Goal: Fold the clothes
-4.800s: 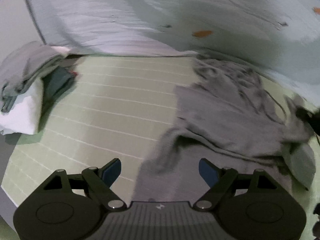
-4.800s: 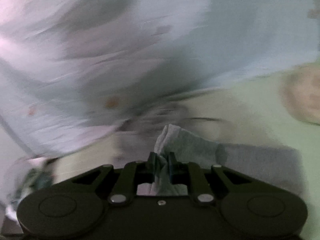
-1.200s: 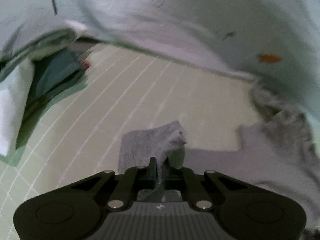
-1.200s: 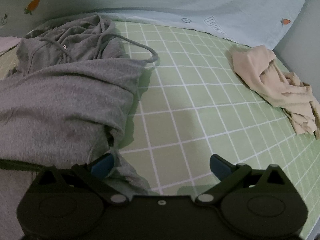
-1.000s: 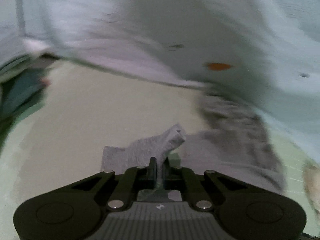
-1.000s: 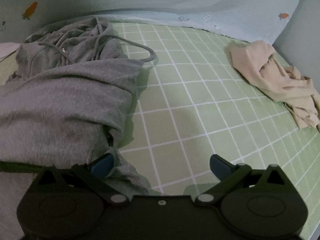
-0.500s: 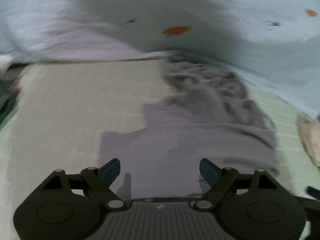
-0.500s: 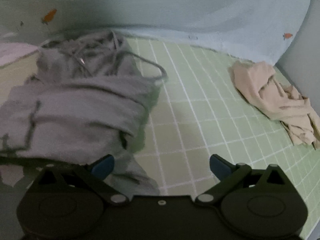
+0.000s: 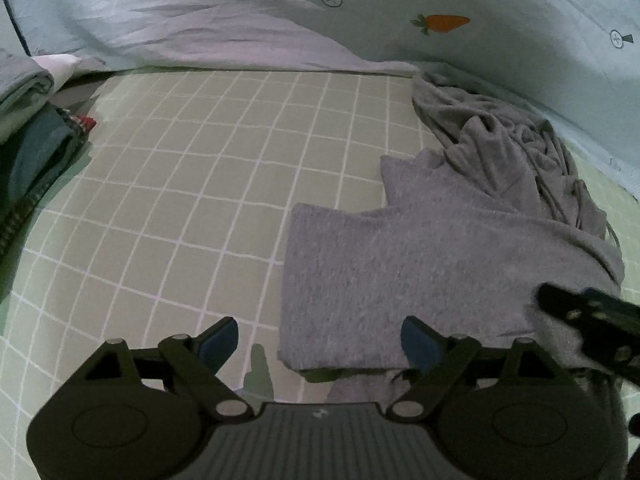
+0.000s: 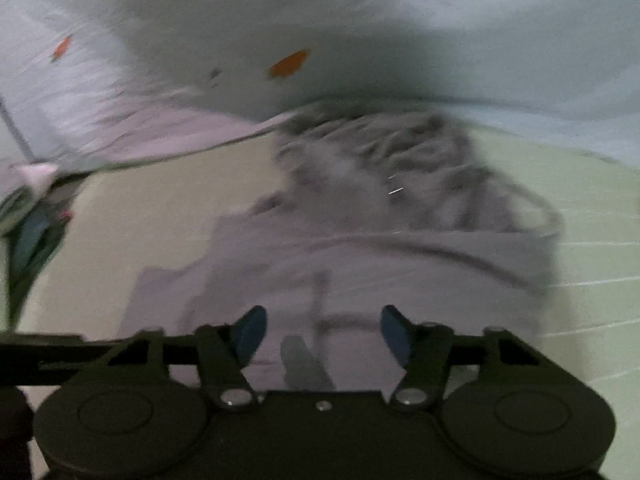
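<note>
A grey hoodie (image 9: 420,264) lies partly folded on the green checked sheet (image 9: 200,200), its hood and drawstrings bunched at the far right. My left gripper (image 9: 320,340) is open and empty, hovering over the hoodie's near left corner. In the right wrist view, which is motion-blurred, my right gripper (image 10: 322,332) is open and empty above the hoodie (image 10: 380,248). Part of the right gripper (image 9: 592,320) shows at the right edge of the left wrist view, over the hoodie's right side.
A stack of folded clothes (image 9: 28,120) sits at the far left. A light blue blanket with carrot prints (image 9: 360,20) borders the back. The green checked sheet extends left of the hoodie.
My left gripper opened and let go of the hoodie's fold, which now lies flat. My right gripper has swung left over the hoodie; the beige garment has left its view.
</note>
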Demonstrator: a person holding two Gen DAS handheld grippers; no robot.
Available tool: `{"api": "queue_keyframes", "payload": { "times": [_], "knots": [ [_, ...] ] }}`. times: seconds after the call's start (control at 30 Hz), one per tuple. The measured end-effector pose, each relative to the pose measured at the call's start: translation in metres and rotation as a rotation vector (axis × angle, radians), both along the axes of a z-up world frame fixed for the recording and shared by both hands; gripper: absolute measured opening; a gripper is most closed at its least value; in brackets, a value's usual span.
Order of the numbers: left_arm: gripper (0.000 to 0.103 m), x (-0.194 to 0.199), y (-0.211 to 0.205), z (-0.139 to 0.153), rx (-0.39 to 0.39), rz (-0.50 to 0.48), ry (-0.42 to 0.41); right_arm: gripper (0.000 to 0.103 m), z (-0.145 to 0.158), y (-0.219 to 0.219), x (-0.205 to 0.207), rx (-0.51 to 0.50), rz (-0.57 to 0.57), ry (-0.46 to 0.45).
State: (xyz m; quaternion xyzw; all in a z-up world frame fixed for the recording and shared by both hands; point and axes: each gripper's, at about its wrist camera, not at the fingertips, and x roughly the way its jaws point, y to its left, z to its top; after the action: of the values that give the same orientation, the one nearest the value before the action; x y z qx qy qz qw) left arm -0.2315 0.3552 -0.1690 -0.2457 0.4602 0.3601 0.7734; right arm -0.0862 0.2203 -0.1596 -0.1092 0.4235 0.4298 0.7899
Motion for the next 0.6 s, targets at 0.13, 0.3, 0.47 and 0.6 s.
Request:
{"api": "queue_keyframes", "payload": {
  "times": [0.13,0.3,0.47,0.6],
  "knots": [
    [0.090,0.001,0.000,-0.001,-0.007,0.003,0.001,0.059,-0.016,0.013,0.002,-0.034,0.008,0.060],
    [0.090,0.002,-0.001,0.000,-0.001,0.006,0.001,0.009,-0.018,0.012,0.005,-0.008,0.023,0.078],
    [0.090,0.001,0.002,0.017,-0.005,0.024,-0.075,0.006,0.013,-0.007,0.005,0.107,0.028,0.016],
    [0.090,0.011,-0.001,0.031,0.032,0.010,-0.124,0.006,0.037,-0.026,0.018,0.150,-0.029,-0.034]
  ]
}}
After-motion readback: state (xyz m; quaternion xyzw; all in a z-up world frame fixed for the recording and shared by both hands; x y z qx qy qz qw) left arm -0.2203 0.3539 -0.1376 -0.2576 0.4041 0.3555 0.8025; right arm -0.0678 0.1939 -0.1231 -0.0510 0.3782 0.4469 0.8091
